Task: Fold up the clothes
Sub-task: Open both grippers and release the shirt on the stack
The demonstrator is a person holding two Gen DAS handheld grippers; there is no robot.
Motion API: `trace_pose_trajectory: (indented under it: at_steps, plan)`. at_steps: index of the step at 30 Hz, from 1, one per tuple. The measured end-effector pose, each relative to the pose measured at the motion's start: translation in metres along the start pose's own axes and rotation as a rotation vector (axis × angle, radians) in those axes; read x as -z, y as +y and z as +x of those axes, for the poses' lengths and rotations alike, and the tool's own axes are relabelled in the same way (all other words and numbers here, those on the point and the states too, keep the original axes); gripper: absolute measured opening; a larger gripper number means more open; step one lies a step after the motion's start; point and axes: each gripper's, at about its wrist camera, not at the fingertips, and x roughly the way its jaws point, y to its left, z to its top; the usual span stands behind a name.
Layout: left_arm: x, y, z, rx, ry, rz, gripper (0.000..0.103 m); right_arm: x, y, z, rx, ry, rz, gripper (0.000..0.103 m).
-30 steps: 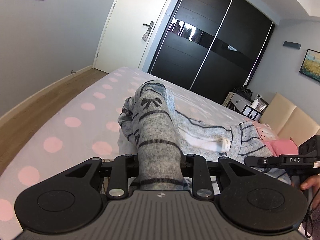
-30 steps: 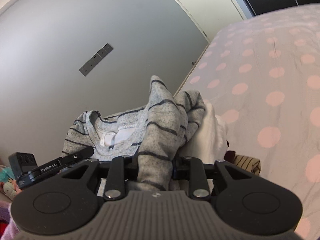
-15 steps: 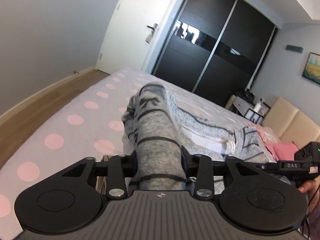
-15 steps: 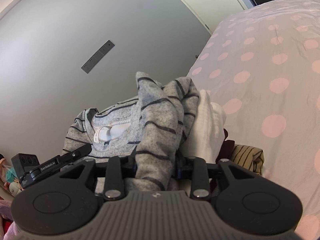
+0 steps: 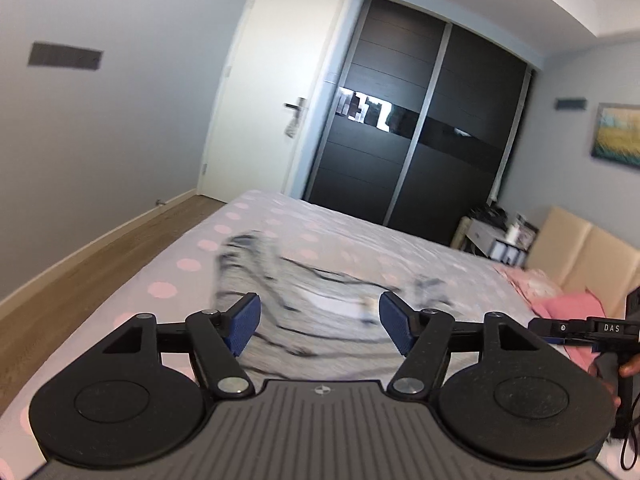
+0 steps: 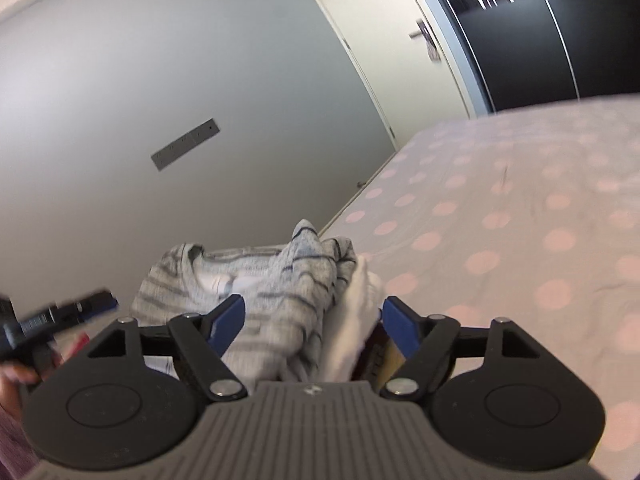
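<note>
A grey garment with dark stripes (image 5: 320, 312) lies blurred on the bed, its sleeve end folded over at the left. My left gripper (image 5: 318, 322) hovers just behind it, jaws opening wide, with nothing pressed between the blue pads (image 5: 242, 322). In the right wrist view the same striped garment (image 6: 288, 292) sits bunched on a pile, neck opening to the left. My right gripper (image 6: 312, 320) is also opening, its pads (image 6: 400, 326) apart from the cloth. The other gripper shows at each view's edge (image 5: 588, 328) (image 6: 60, 316), held by a hand.
White cloth (image 6: 356, 320) and a dark and striped item (image 6: 380, 356) lie under the grey garment. The pink-dotted bedsheet (image 6: 520, 240) stretches right. Pink clothes (image 5: 568, 308) lie by the beige headboard (image 5: 592, 264). A wood floor (image 5: 100, 264), white door (image 5: 276, 96) and black wardrobe (image 5: 420, 132) are beyond.
Both grippers were shut on bunches of the striped garment; both have let go and pulled back and up. The cloth has dropped flat onto the pile.
</note>
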Motion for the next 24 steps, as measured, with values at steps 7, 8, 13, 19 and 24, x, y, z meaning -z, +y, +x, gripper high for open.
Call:
trace_pose_trajectory:
  at_steps: [7, 8, 13, 19, 24]
  plan:
    - [0.000, -0.073, -0.027, 0.094, 0.019, 0.092, 0.072, 0.029, 0.021, -0.087, 0.040, -0.043, -0.169, 0.083]
    - [0.000, -0.083, -0.031, 0.106, 0.020, 0.106, 0.074, 0.034, 0.024, -0.098, 0.047, -0.048, -0.188, 0.083]
    - [0.004, -0.140, -0.042, 0.170, 0.033, 0.172, 0.074, 0.060, 0.035, -0.147, 0.080, -0.074, -0.269, 0.085]
    - [0.021, -0.199, -0.046, 0.249, 0.066, 0.211, 0.074, 0.097, 0.038, -0.192, 0.157, -0.118, -0.336, 0.086]
    - [0.052, -0.237, -0.044, 0.304, 0.055, 0.158, 0.075, 0.130, 0.028, -0.222, 0.223, -0.152, -0.340, 0.087]
